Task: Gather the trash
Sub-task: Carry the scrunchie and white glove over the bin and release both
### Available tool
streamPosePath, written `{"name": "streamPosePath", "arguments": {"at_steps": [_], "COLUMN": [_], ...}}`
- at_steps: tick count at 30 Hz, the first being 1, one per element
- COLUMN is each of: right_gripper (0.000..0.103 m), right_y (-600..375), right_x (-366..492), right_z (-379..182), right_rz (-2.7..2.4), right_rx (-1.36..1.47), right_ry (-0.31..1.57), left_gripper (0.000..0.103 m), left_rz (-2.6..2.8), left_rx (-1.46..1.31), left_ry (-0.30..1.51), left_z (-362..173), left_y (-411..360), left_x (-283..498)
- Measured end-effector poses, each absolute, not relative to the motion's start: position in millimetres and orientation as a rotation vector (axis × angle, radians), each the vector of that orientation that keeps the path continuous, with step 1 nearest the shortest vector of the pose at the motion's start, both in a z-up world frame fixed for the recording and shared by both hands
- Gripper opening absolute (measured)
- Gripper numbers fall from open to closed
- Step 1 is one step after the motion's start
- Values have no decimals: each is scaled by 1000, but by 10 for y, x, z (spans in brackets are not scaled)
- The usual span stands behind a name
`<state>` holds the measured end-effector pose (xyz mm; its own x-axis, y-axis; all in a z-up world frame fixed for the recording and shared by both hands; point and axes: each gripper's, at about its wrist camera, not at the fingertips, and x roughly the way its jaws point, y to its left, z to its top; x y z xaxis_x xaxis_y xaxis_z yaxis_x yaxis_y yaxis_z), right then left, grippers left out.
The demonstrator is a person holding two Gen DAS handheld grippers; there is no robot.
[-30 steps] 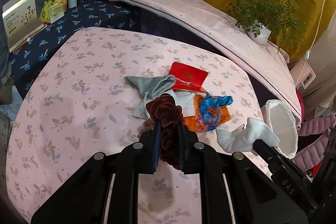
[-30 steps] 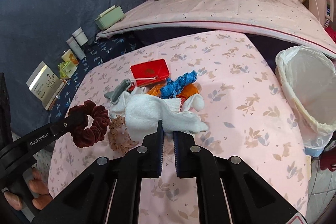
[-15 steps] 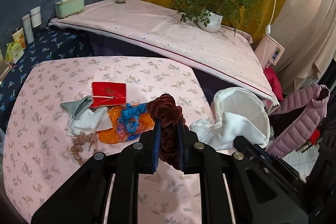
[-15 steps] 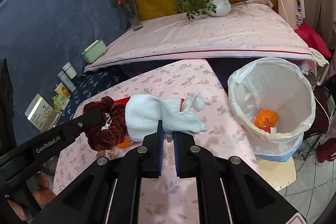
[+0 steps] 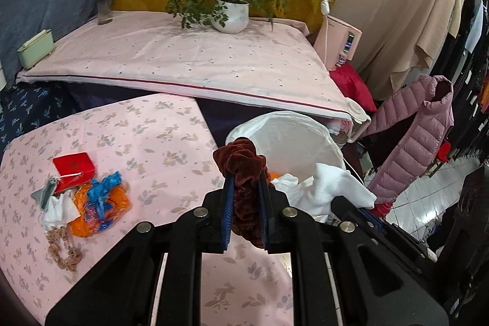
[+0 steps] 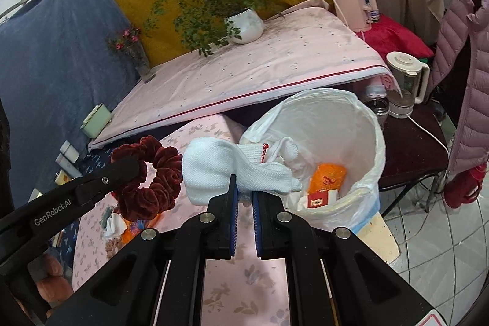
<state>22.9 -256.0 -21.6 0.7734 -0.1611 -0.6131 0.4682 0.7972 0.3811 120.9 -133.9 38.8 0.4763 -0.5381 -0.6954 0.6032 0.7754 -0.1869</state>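
Right tongs (image 6: 243,199) pinching the white glove (image 6: 238,168) by its lower edge, blue pads pressed nearly together on the fabric, and the glove lies crosswise to them: cuff bulging out to the left, fingers drooping right, toward the bin. Left tongs (image 5: 245,191) clamped on the dark red scrunchie (image 5: 243,173), which stands up between the pads and dangles a little below them. Both loads are up in the air, off the bench (image 5: 146,136). Now the key line: the lined trash bin (image 6: 371,142) sits ahead and slightly right of the right tongs, just past the bench's far corner, mouth wide open. The glove's fingertips look to overlap the near rim, though how far over the opening they are I cannot tell. The right hand looks the nearer of the two; in the left view the bin mouth shows just behind the scrunchie, ahead and a touch right. Inside the bin, an orange wrapper (image 6: 328,177) and a red packet (image 6: 321,199) lie at the bottom with plenty of room above. Back on the bench, well to the left, the pile of leftover scraps (image 5: 82,200) waits. Beyond the bin, a kettle (image 6: 403,81) on a dark side table, clear of the drop.
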Motion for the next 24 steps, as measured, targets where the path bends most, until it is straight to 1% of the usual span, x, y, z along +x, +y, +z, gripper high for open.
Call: {"name": "streamPosePath", "arguments": {"at_steps": [10, 14, 15, 16, 18, 21, 23, 24], "right_gripper": [8, 8, 8, 8, 8, 8, 8, 8], "right_y": [-3111, -3246, -3263, -3286, -3338, -3384, -3401, -3407], "right_x": [-12, -37, -33, -31, -12, 29, 69, 89], "right_z": [-361, -417, -427, -442, -477, -505, -517, -523], "right_rz": [-474, -501, -507, -512, -519, -521, -523, -522], "right_rx": [633, 649, 651, 654, 656, 656, 656, 656], "right_ry": [571, 572, 573, 575, 580, 587, 590, 592], "left_gripper": [14, 18, 19, 25, 30, 32, 37, 38], "left_rz": [-827, -861, -863, -854, -835, -817, -800, -787], "left_rx": [130, 119, 117, 118, 113, 91, 87, 92], "left_ry": [851, 881, 884, 884, 884, 897, 899, 892], "left_z": [244, 162, 151, 133, 107, 83, 69, 66], "left_y": [-2036, -2235, -2268, -2300, -2336, -2305, -2251, -2221], "left_x": [1185, 1219, 1239, 1257, 1302, 1378, 1423, 1438]}}
